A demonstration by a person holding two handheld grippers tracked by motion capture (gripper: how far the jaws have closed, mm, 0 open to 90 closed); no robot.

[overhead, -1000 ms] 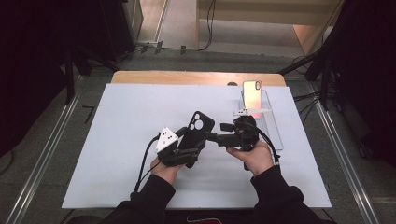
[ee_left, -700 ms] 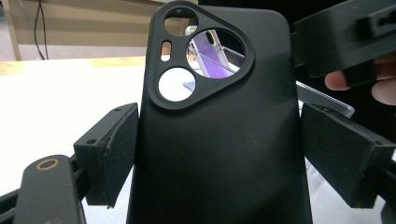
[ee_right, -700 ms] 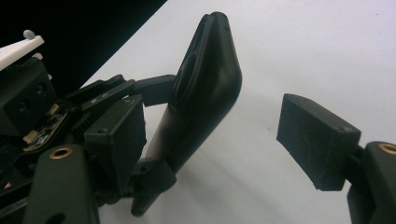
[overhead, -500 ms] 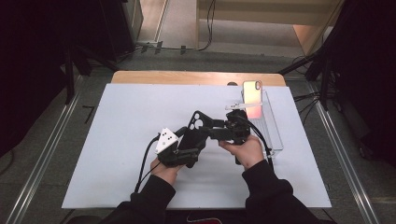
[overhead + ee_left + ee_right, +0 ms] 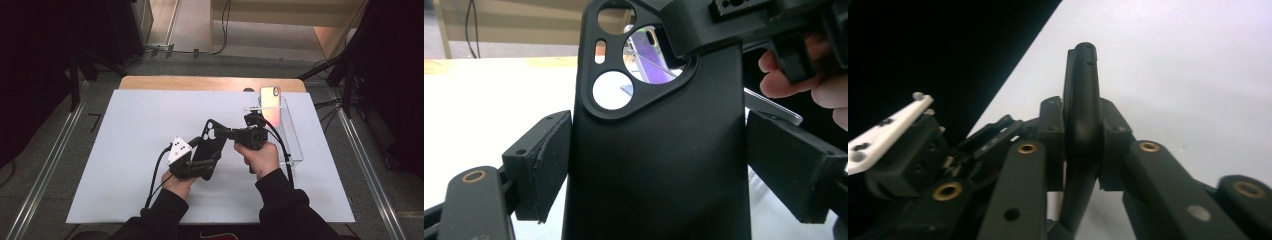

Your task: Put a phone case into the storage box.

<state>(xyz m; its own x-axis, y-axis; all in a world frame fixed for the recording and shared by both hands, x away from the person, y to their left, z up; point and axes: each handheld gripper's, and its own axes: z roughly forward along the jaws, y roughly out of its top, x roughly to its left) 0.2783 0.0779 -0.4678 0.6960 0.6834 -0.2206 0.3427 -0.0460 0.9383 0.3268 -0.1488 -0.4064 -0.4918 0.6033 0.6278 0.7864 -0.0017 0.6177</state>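
A black phone case (image 5: 212,145) with a camera cutout is held up above the white mat (image 5: 125,140), between both grippers. My left gripper (image 5: 206,156) is shut on it, its pads (image 5: 544,160) pressing the case's (image 5: 659,165) two long sides. My right gripper (image 5: 223,131) comes in from the right. Its jaws have just been closing and now pinch the case's upper edge (image 5: 1082,115) flat between the pads (image 5: 1053,130). In the left gripper view the right gripper (image 5: 704,30) covers the case's top right corner.
A phone (image 5: 270,100) with a shiny pinkish back stands upright in a clear acrylic holder (image 5: 294,145) at the mat's right side, just behind my right hand (image 5: 260,157). A wooden table edge (image 5: 210,83) runs along the far side. Cables trail from both grippers.
The right gripper's jaws have closed onto the top of the case, and the right hand has shifted slightly left. The left gripper and the case have stayed put.
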